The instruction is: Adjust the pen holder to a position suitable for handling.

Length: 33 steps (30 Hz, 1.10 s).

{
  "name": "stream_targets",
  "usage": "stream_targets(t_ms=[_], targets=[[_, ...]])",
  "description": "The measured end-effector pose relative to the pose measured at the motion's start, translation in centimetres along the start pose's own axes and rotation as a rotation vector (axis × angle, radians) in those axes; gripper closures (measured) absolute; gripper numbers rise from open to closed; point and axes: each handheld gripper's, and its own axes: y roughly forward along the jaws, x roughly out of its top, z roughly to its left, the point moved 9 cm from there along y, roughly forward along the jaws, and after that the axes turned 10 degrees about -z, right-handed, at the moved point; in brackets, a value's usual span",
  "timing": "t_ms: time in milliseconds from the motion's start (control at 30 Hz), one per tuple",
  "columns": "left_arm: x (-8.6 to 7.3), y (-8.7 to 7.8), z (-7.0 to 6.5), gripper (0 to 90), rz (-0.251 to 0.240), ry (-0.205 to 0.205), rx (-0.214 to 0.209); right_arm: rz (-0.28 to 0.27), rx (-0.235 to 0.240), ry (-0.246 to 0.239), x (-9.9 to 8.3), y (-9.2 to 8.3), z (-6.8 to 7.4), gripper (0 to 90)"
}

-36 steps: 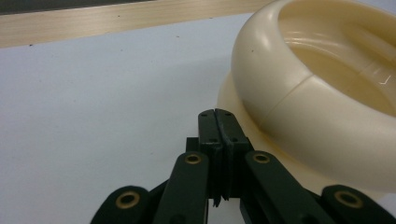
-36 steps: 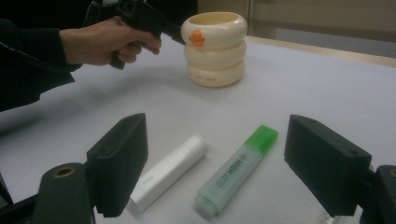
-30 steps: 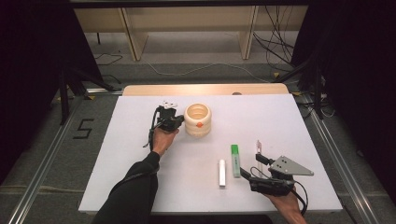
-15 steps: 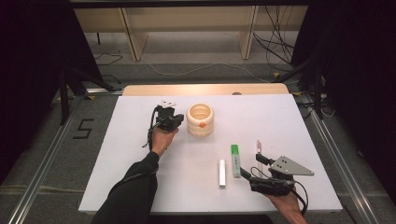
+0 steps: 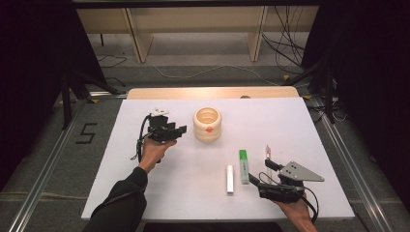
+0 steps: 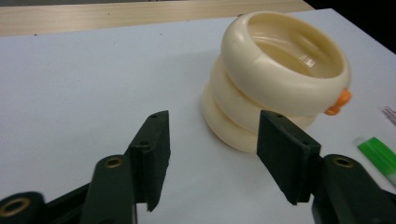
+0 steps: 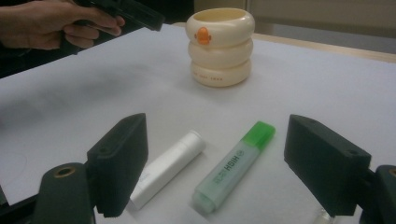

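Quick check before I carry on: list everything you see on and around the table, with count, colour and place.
Ringed cup: one, cream with an orange knob, upright at the table's middle, far half.
Highlighter: one, green, lying flat near the right gripper.
White stick: one, white, lying flat just left of the highlighter, apart from it.
Table: one, white top with a wooden strip along the far edge.
Floor mark "5": one, black, left of the table.
Left gripper: one, black, jaws just opened, nothing between them, beside the cup.
Right gripper: one, black with a grey plate, jaws open, facing the highlighter.
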Motion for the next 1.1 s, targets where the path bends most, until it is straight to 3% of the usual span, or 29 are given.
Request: stream_targets(t_ms=[733, 1000, 1100], targets=[[-1.2, -6.4, -2.7, 26.5, -0.052, 0.044, -0.083, 0.027, -0.024, 0.031, -0.5, 0.0, -0.7, 23.0], [-2.0, -8.0, -3.3, 24.7, -0.074, 0.040, -0.105, 0.038, -0.025, 0.033, -0.6, 0.0, -0.7, 23.0], [-2.4, -8.4, -3.6, 24.0, -0.070, 0.060, -0.107, 0.044, -0.026, 0.031, -0.6, 0.0, -0.7, 23.0]])
